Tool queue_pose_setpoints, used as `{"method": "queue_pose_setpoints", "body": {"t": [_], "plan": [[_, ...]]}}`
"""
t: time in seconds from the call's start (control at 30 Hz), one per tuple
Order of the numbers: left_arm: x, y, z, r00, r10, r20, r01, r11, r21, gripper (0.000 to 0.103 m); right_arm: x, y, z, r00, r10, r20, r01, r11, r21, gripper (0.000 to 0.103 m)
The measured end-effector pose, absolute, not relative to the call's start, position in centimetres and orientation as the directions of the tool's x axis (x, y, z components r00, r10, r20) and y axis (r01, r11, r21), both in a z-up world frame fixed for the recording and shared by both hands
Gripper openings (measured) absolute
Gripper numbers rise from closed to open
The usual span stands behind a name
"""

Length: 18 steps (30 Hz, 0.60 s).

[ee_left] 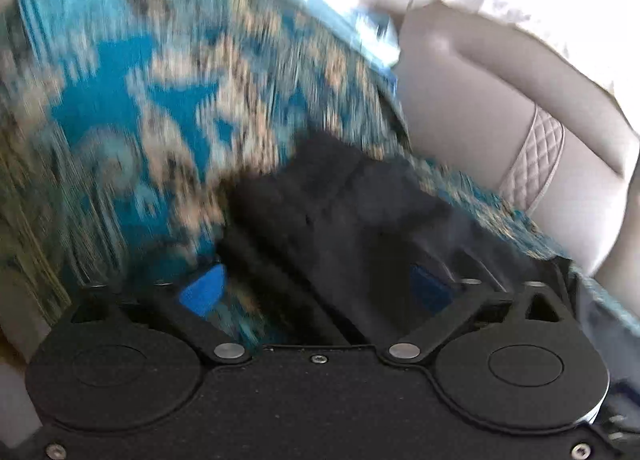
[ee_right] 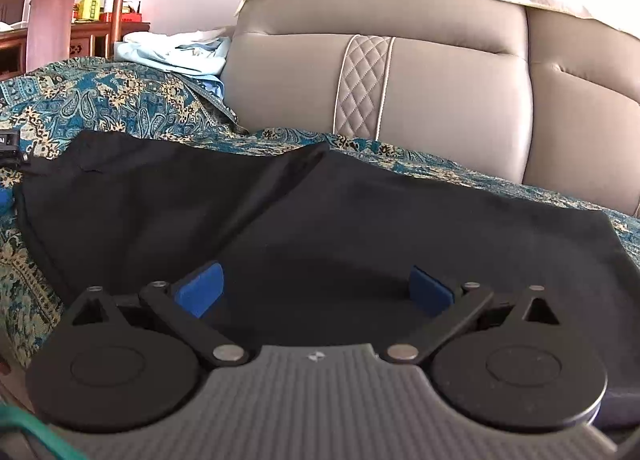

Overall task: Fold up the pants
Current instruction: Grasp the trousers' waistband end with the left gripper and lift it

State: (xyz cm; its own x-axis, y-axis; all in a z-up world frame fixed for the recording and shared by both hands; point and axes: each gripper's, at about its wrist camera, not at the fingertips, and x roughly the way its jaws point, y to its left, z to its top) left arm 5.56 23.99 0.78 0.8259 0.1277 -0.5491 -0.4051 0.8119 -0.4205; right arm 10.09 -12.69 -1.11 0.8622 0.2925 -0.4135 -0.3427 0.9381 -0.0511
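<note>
The black pants (ee_right: 320, 211) lie spread on a teal paisley cover (ee_right: 120, 99) over a sofa seat. In the right wrist view my right gripper (ee_right: 316, 292) is open, its blue pads (ee_right: 200, 292) wide apart just above the near part of the pants. In the blurred left wrist view my left gripper (ee_left: 316, 288) is open over an end of the black pants (ee_left: 340, 211), with the fabric lying between the blue pads (ee_left: 204, 292). The left gripper's body shows at the left edge of the right wrist view (ee_right: 8, 147).
The beige leather sofa back (ee_right: 440, 79) with a quilted strip rises behind the pants. A pile of light blue clothes (ee_right: 176, 51) lies on the cover at the back left. A wooden cabinet with bottles (ee_right: 104, 19) stands farther off.
</note>
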Motion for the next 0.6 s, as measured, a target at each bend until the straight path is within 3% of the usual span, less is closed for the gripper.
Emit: {"method": "queue_pose_setpoints", "body": {"t": [0.07, 0.3, 0.37, 0.43, 0.6], "plan": [[5.6, 24.4, 0.5, 0.83, 0.106, -0.548, -0.409, 0.784, -0.467, 0.078, 10.2, -12.6, -1.2, 0.862, 0.294, -0.413, -0.343, 0.938, -0.049, 0.103], [7.0, 24.5, 0.2, 0.831, 0.134, -0.54, -0.434, 0.763, -0.479, 0.085, 10.2, -12.6, -1.2, 0.862, 0.296, -0.412, -0.345, 0.937, -0.048, 0.103], [7.9, 25.0, 0.0, 0.832, 0.148, -0.535, -0.446, 0.752, -0.485, 0.088, 10.2, -12.6, -1.2, 0.862, 0.297, -0.412, -0.345, 0.937, -0.047, 0.103], [8.8, 25.2, -0.3, 0.841, 0.153, -0.519, -0.438, 0.756, -0.486, 0.099, 10.2, -12.6, -1.2, 0.862, 0.297, -0.41, -0.345, 0.937, -0.047, 0.103], [9.9, 25.2, -0.9, 0.856, 0.184, -0.483, -0.435, 0.761, -0.481, 0.102, 10.0, -12.6, -1.3, 0.865, 0.297, -0.405, -0.344, 0.938, -0.046, 0.103]]}}
